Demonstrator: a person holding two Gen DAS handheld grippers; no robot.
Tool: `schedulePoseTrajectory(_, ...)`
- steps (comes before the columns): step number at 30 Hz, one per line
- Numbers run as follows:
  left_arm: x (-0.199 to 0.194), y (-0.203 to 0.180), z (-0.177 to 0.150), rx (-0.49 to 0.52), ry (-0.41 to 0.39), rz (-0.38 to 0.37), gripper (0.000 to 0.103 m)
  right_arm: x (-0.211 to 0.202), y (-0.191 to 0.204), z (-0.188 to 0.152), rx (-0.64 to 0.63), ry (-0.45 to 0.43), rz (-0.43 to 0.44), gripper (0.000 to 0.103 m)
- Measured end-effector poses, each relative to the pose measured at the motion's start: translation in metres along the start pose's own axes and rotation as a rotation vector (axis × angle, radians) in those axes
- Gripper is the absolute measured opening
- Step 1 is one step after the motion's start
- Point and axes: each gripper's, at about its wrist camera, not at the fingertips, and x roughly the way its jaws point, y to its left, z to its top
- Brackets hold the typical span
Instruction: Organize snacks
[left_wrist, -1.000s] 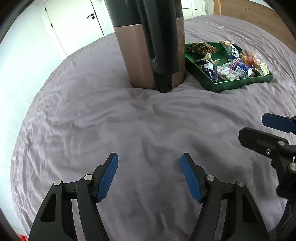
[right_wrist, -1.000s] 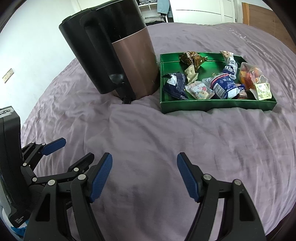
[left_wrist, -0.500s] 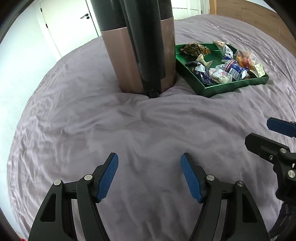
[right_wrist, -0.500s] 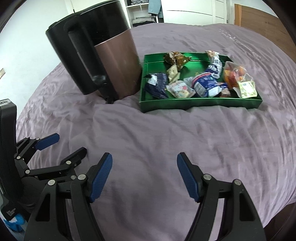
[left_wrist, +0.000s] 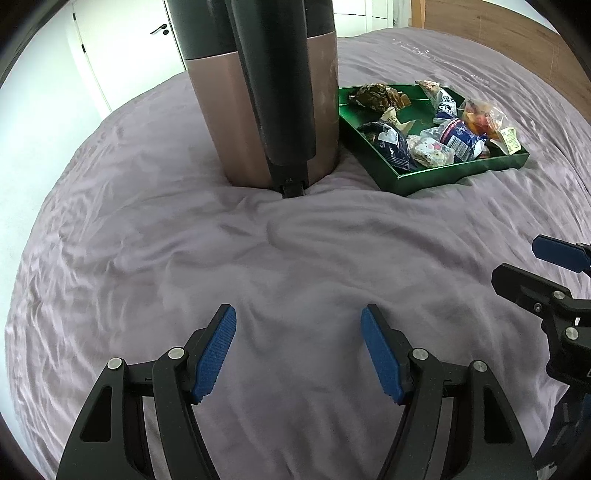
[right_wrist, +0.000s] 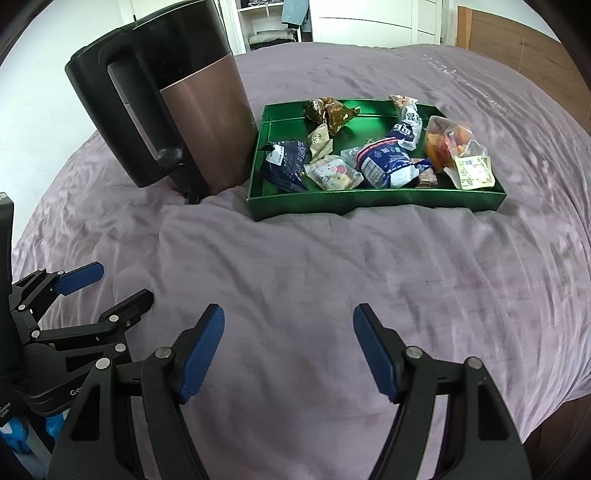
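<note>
A green tray (right_wrist: 373, 201) sits on the purple bedspread and holds several wrapped snacks: a dark blue packet (right_wrist: 286, 166), a brown packet (right_wrist: 328, 110), a blue and white packet (right_wrist: 384, 162) and a clear bag of orange pieces (right_wrist: 448, 146). The tray also shows in the left wrist view (left_wrist: 458, 170). My left gripper (left_wrist: 299, 350) is open and empty, low over the bedspread. My right gripper (right_wrist: 288, 349) is open and empty, well short of the tray. Each gripper shows at the edge of the other's view.
A tall copper and black kettle (right_wrist: 177, 122) stands just left of the tray, its handle toward me; it also shows in the left wrist view (left_wrist: 266, 92). A wooden headboard (right_wrist: 517, 48) is at the back right. The bed edge is near at the lower right.
Both grippers have drawn back and shifted slightly, so the kettle and tray sit a little differently in view. Both stay open and empty. The tray and snacks have not moved.
</note>
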Motion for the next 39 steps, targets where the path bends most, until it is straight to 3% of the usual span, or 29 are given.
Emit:
schedulePoseTrajectory(5,0.001,-0.006,0.001,0.030,-0.003,0.019,0.065,0.000,-0.002,0.000,0.000,-0.001,-0.008,0.087)
schedulePoseTrajectory(9,0.002,-0.010,0.002,0.046,-0.007,0.018,0.072,0.000,-0.006,0.001,0.002,-0.001,-0.022,0.087)
schedulePoseTrajectory(26,0.009,-0.002,0.006,0.004,0.028,-0.058,0.072,-0.002,-0.018,0.003,0.009,-0.007,-0.061,0.087)
schedulePoseTrajectory(39,0.009,-0.006,0.013,0.026,0.021,-0.058,0.072,-0.004,-0.019,0.009,0.009,-0.026,-0.058,0.087)
